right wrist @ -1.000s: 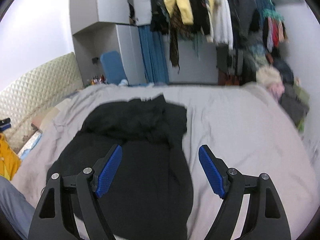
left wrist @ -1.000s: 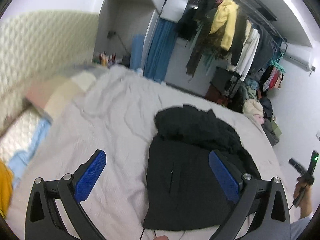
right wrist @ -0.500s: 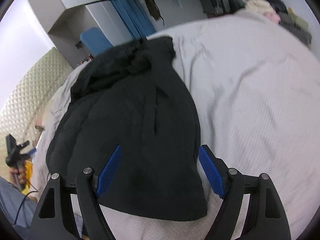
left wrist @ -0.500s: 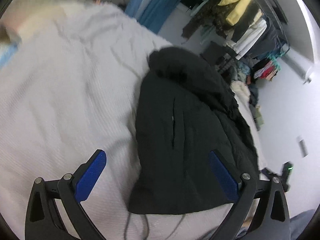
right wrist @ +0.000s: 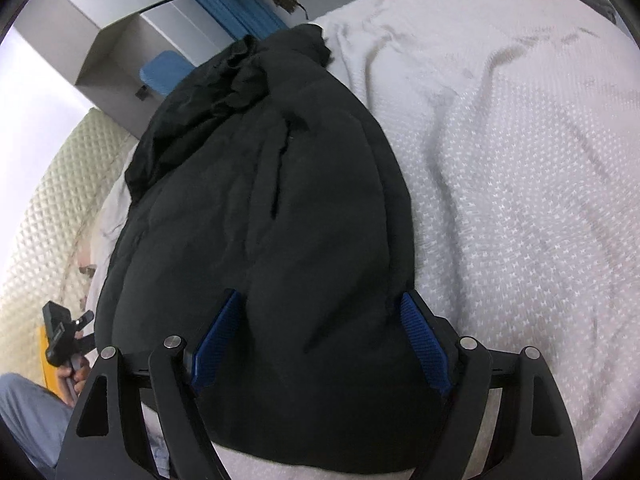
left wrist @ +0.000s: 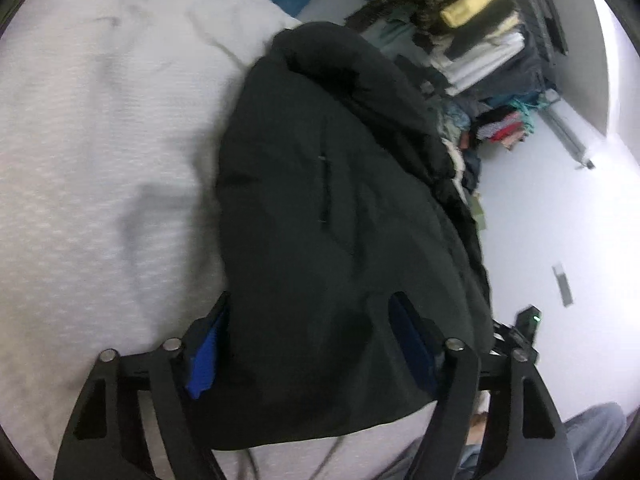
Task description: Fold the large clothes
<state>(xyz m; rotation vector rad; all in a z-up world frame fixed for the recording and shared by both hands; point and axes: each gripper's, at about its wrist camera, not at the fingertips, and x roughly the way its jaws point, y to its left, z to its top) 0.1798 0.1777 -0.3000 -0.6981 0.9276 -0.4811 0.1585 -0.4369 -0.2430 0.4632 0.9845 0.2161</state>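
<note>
A large black padded jacket (left wrist: pixel 332 216) lies on the white bedspread (left wrist: pixel 92 152), hood end away from me. My left gripper (left wrist: pixel 308 340) is open, its blue pads on either side of the jacket's near hem, low over the cloth. The jacket also shows in the right wrist view (right wrist: pixel 260 208). My right gripper (right wrist: pixel 320 344) is open and straddles the near hem on the other side, just above the fabric.
A rack of hanging clothes (left wrist: pixel 472 28) and piles of laundry stand beyond the bed. A quilted headboard (right wrist: pixel 44 200), grey cabinet (right wrist: pixel 132 40) and blue chair (right wrist: pixel 160 72) are at the left. The white bedspread (right wrist: pixel 520 184) spreads to the right.
Both grippers have dropped and tilted down toward the jacket's near hem. Their open jaws now straddle the fabric instead of hovering above the bed.
</note>
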